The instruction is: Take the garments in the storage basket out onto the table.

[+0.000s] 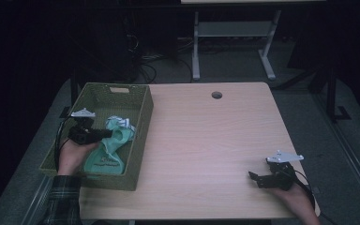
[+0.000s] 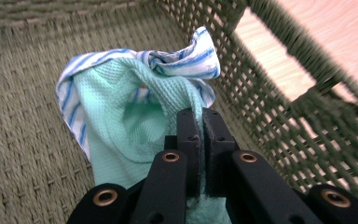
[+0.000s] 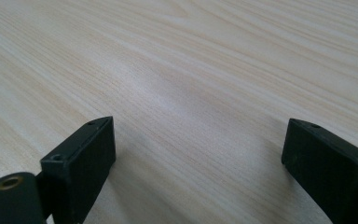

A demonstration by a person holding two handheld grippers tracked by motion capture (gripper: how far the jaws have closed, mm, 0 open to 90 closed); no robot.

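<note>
Left gripper (image 2: 202,116), lower centre of its own view: jaws pressed together, clamped on a fold of the mint-green cloth (image 2: 135,121) with its blue-striped white edge, inside the woven green basket (image 1: 136,112) at the left of the high view. Right gripper (image 3: 198,144): jaws wide apart above the bare wooden table (image 3: 191,56), nothing between them. Lower cloth cut off behind the jaws; gripper bodies dark, hard to make out from above.

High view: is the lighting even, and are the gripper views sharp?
High view: dim, floor nearly black beyond the pale wooden table. Left gripper view: bright, mint-green waffle cloth sharp, woven olive basket edges softer. Right gripper view: evenly lit, near jaws blurred.
</note>
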